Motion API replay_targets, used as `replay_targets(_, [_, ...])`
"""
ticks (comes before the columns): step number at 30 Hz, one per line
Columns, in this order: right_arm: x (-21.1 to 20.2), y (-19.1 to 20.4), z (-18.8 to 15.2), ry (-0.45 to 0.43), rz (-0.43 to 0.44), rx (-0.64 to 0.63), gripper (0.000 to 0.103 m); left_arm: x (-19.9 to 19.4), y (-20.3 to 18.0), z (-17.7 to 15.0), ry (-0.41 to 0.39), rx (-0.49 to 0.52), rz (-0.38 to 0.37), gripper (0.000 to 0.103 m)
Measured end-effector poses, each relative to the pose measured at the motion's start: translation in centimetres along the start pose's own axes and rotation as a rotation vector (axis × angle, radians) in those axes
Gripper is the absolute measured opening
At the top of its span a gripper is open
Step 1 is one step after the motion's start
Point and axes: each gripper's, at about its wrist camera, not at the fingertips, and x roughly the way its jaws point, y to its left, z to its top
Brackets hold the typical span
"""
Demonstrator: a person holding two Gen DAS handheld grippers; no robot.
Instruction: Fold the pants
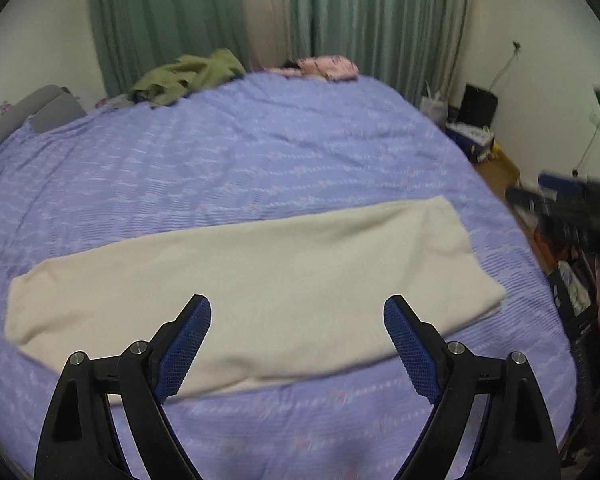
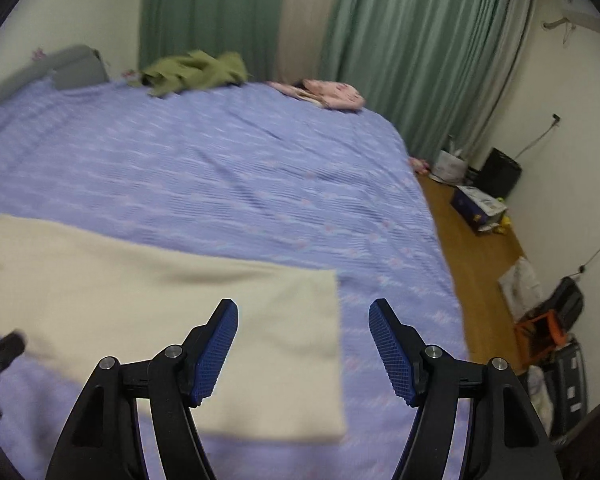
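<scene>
Below, folded cream pants [image 1: 252, 284] lie flat, both grippers' fingers [image 1: 188, 340] apart, empty.

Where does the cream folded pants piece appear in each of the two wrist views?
Left wrist view: the cream pants lie as a long strip across the lower middle, beyond the open left gripper.
Right wrist view: the cream pants fill the lower left, with their end edge near the centre.
Shared landmark: the olive-green garment at the far edge of the bed.

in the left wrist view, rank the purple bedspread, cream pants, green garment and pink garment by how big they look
1. purple bedspread
2. cream pants
3. green garment
4. pink garment
The last two lie far from the camera, so their true sizes stay unsure.
</scene>
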Motion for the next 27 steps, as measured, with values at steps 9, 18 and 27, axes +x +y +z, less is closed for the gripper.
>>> replay_targets(9, [-12.5,9.4,-2.3,-0.073,0.175,-0.068,0.068,-13.7,9.0,-3.4,-0.081,-0.14,0.117,0.097])
replay_targets(18, [-19.4,23.1,-2.7,-0.086,0.34,-0.042,0.073,-20.8,23.7,-8.9,-0.116,-0.246,0.225,0.102])
replay_targets(27, [-17.8,39.7,-3.5,0.019,0.326,0.116,0.073,-19.7,42.9,-11.9,-0.061,-0.257,0.208,0.103])
